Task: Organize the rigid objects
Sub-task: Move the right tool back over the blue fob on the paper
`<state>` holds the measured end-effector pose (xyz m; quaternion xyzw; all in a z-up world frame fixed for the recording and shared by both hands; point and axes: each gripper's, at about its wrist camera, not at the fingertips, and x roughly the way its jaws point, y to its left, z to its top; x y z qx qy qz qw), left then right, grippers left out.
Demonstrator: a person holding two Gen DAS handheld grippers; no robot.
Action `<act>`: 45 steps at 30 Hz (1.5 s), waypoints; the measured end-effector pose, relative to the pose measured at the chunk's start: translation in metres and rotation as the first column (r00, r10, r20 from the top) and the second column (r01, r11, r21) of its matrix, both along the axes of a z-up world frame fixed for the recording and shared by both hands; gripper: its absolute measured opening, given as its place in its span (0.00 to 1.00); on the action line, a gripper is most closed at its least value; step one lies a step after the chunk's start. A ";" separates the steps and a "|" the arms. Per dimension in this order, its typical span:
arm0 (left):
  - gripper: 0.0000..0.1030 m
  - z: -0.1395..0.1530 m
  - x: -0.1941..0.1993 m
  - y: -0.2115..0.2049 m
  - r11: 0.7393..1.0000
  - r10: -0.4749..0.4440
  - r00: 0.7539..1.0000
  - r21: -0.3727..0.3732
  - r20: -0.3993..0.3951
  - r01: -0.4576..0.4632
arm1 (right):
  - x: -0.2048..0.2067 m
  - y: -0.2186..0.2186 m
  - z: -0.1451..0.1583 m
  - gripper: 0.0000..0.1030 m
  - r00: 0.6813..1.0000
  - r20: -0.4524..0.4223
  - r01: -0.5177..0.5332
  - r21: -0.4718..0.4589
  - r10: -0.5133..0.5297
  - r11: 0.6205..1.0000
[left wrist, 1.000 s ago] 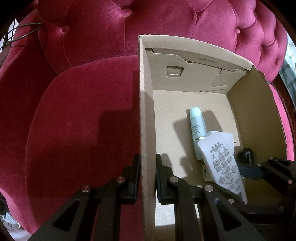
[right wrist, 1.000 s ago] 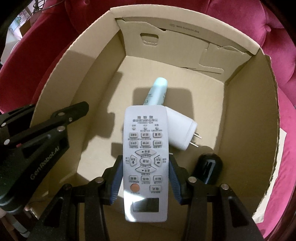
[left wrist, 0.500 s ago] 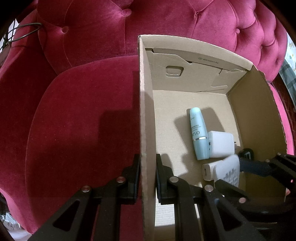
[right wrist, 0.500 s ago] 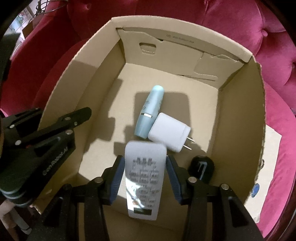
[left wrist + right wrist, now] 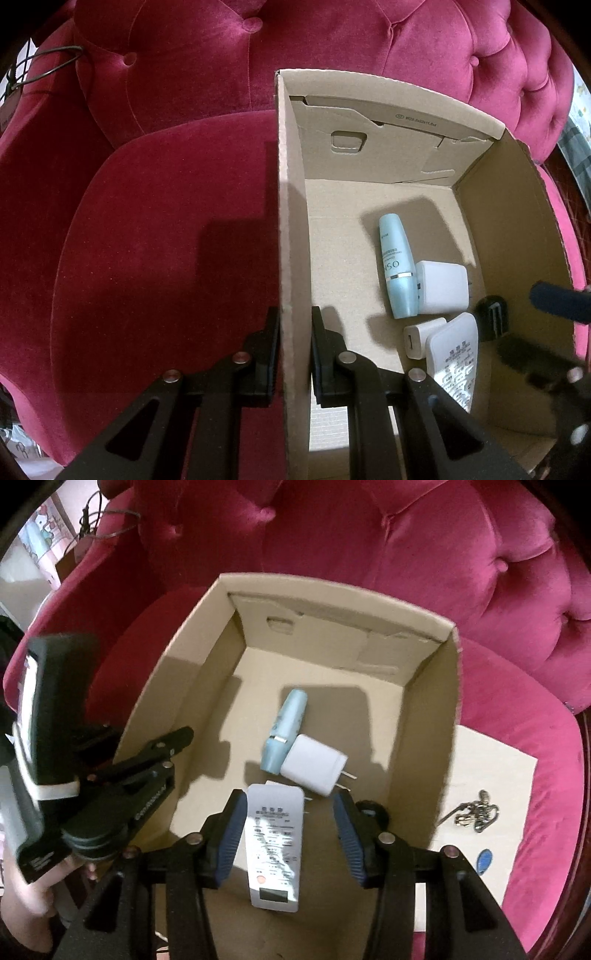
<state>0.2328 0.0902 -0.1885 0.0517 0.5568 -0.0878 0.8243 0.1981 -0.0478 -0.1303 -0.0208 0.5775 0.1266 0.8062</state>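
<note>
Hovering over the cardboard box, my right gripper spreads wide around the remote, lying lengthwise near-to-far on the floor; my left gripper pinches the left wall.

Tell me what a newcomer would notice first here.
The brown cardboard box on the crimson tufted velvet armchair. On its floor a white remote control lies between the right tongs' open jaws, beside a pale blue bottle and white charger. The left tongs pinch the box's side wall.
</note>
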 end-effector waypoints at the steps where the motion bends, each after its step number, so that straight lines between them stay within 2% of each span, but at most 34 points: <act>1: 0.15 0.000 0.000 0.000 1.000 0.000 1.000 0.000 0.000 0.000 | -0.001 -0.002 0.003 0.52 1.000 0.005 0.007 0.002 -0.007 1.000; 6: 0.15 0.000 0.000 0.000 1.000 0.000 1.000 0.001 0.001 0.000 | -0.003 -0.022 0.017 0.56 0.999 0.026 0.037 -0.016 -0.037 0.999; 10: 0.15 0.000 0.000 0.000 1.000 -0.001 1.000 0.001 0.001 0.001 | -0.005 -0.041 0.024 0.67 0.997 0.046 0.057 -0.037 -0.056 0.998; 19: 0.15 0.000 -0.001 0.000 1.000 -0.001 1.000 0.004 0.001 0.001 | -0.013 -0.095 0.028 0.72 0.991 0.048 0.131 -0.075 -0.128 0.988; 21: 0.15 0.000 -0.001 0.000 1.000 -0.001 1.000 0.004 0.001 0.001 | -0.015 -0.108 0.027 0.75 0.988 0.051 0.149 -0.087 -0.145 0.985; 23: 0.15 0.000 -0.001 0.000 1.000 -0.001 1.000 0.005 0.002 0.001 | -0.016 -0.121 0.024 0.83 0.985 0.048 0.171 -0.090 -0.167 0.981; 27: 0.15 0.000 -0.001 -0.001 1.000 -0.003 1.000 0.008 0.002 0.003 | -0.016 -0.142 0.014 0.96 0.979 0.039 0.206 -0.113 -0.202 0.972; 32: 0.15 0.000 -0.001 -0.001 1.000 -0.004 1.000 0.009 0.002 0.004 | -0.017 -0.167 -0.007 1.00 0.970 0.009 0.244 -0.125 -0.244 0.962; 45: 0.15 -0.001 -0.001 -0.004 1.000 -0.003 1.000 0.013 0.002 0.003 | -0.019 -0.214 -0.067 1.00 0.937 -0.055 0.339 -0.106 -0.346 0.935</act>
